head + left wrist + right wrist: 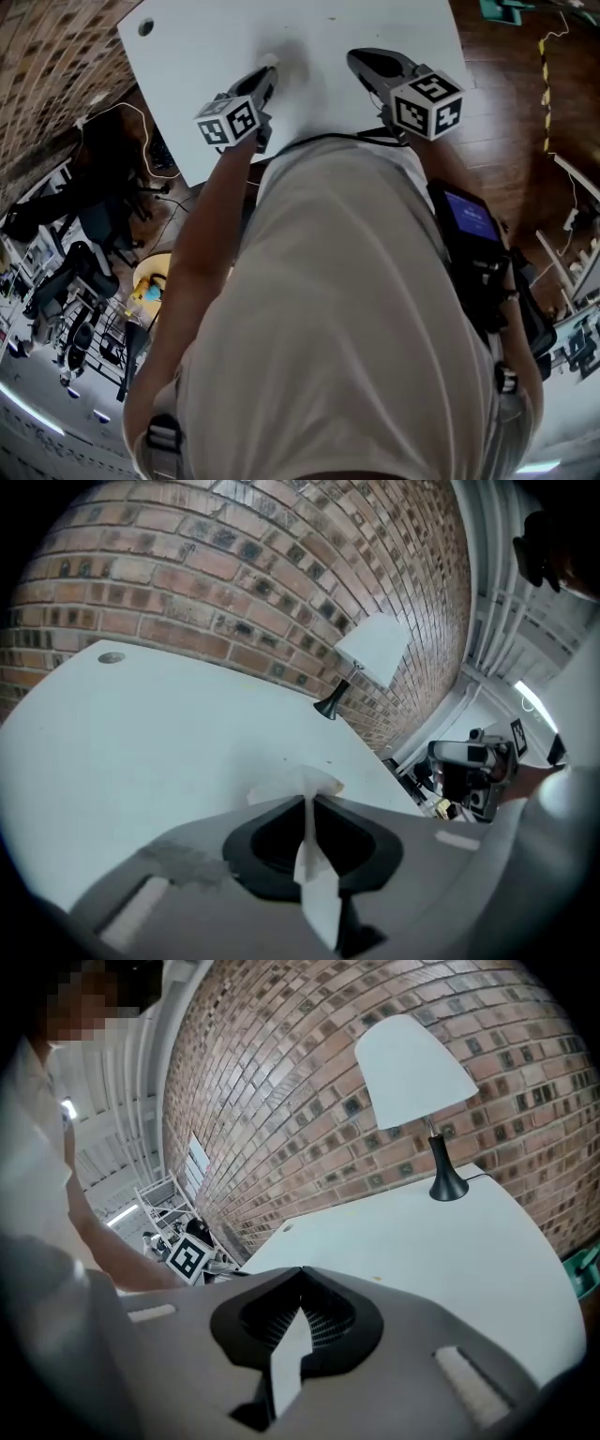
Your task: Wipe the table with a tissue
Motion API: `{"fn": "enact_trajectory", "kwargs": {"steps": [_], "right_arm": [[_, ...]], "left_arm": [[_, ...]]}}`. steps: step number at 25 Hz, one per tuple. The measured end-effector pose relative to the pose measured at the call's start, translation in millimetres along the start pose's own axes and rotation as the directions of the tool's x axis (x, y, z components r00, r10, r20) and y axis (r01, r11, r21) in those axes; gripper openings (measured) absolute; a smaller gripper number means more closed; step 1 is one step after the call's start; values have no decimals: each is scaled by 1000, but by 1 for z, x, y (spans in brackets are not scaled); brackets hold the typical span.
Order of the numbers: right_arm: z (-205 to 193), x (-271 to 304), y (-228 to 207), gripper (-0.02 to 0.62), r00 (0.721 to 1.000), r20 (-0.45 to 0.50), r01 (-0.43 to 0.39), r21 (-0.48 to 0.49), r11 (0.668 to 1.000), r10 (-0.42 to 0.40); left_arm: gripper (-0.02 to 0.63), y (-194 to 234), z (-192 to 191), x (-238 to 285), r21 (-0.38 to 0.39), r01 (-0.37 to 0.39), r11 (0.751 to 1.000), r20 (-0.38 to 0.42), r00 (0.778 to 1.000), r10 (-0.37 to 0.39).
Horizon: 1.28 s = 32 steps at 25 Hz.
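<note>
A white tissue (281,787) is pinched in my left gripper (307,799); its crumpled end sticks out past the tips over the white table (141,733), and a strip trails back between the jaws. In the head view the left gripper (267,77) reaches over the table's near edge (216,56), left of centre. My right gripper (359,60) hovers beside it to the right, over the same table. In the right gripper view its jaws (302,1271) meet at the tip with nothing between them. The left gripper's marker cube (189,1258) shows at the left of that view.
A white-shaded lamp (417,1063) on a black stand rises at the table's far side against a brick wall (234,564). A round cable hole (111,657) sits in a far corner. Office chairs (94,225) and a cable lie on the wooden floor left of the table.
</note>
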State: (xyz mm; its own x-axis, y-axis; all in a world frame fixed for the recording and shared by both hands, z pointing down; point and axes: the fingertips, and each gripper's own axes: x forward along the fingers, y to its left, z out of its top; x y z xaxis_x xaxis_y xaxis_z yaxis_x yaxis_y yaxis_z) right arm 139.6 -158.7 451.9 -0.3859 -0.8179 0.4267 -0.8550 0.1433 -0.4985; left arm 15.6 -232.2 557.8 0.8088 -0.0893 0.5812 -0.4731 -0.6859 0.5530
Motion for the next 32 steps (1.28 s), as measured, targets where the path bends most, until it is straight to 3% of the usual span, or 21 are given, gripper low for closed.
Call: {"fn": "enact_trajectory", "kwargs": {"steps": [4, 12, 21, 32], "right_arm": [[10, 19, 6, 8, 999, 18, -45, -6, 999, 45], [8, 3, -23, 8, 996, 8, -83, -21, 996, 83], [2, 1, -26, 8, 995, -26, -102, -18, 995, 101], [7, -13, -47, 8, 998, -4, -56, 16, 998, 56]], "left_arm": [[35, 13, 29, -14, 64, -70, 996, 31, 997, 68], [35, 3, 24, 21, 82, -109, 991, 23, 994, 107], [37, 38, 25, 27, 130, -200, 971, -49, 977, 207], [35, 58, 48, 65, 181, -261, 948, -105, 954, 282]]}}
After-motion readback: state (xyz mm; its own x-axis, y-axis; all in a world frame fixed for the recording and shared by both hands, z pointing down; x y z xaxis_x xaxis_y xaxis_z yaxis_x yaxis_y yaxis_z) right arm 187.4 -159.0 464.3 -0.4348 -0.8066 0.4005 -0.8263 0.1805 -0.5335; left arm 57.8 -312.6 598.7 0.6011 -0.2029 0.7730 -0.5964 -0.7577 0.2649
